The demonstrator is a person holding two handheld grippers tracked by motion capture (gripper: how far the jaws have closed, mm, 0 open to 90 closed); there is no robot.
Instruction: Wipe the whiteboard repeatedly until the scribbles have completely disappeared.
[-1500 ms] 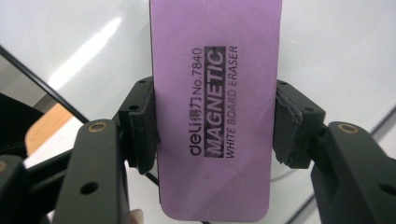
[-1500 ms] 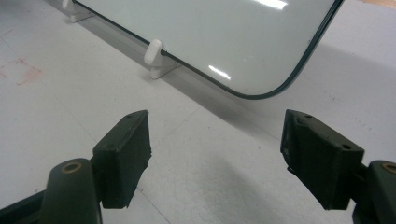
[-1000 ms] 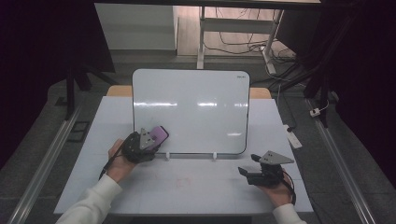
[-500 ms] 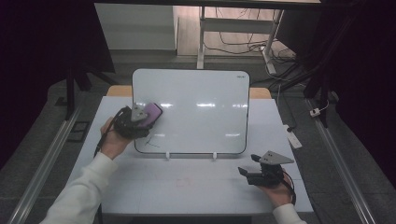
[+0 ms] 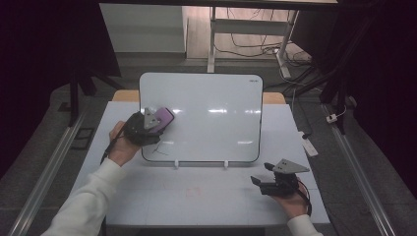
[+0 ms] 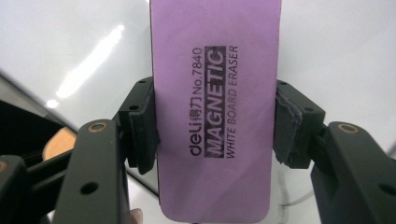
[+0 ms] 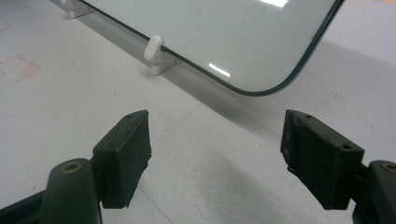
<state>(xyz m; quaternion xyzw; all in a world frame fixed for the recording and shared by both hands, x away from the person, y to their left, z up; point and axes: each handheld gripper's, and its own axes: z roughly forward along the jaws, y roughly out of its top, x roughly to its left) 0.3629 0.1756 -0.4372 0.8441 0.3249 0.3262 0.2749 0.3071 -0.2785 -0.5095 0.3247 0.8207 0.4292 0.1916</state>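
Left gripper [image 5: 156, 119] clamps purple eraser [image 6: 215, 107] (label: "MAGNETIC WHITE BOARD ERASER") against whiteboard [image 5: 211, 113], near its left edge. Right gripper [image 7: 217, 158] gapes wide, low over desk [image 5: 206, 196], near board's lower right corner.

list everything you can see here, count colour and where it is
whiteboard: 1, white with dark rim, propped at the middle of the table
board feet: 2, white, under the board's lower edge
eraser: 1, purple, printed "magnetic white board eraser", clamped in the left gripper at the board's left side
marks: a few thin dark lines, board's lower left corner
red marks: faint, on the table in front of the board
table: 1, white top
small white item: 1, right table edge, too small to tell
left gripper: 1, black, shut on the eraser
right gripper: 1, black, open, low over the table's front right
sleeve: white, left forearm
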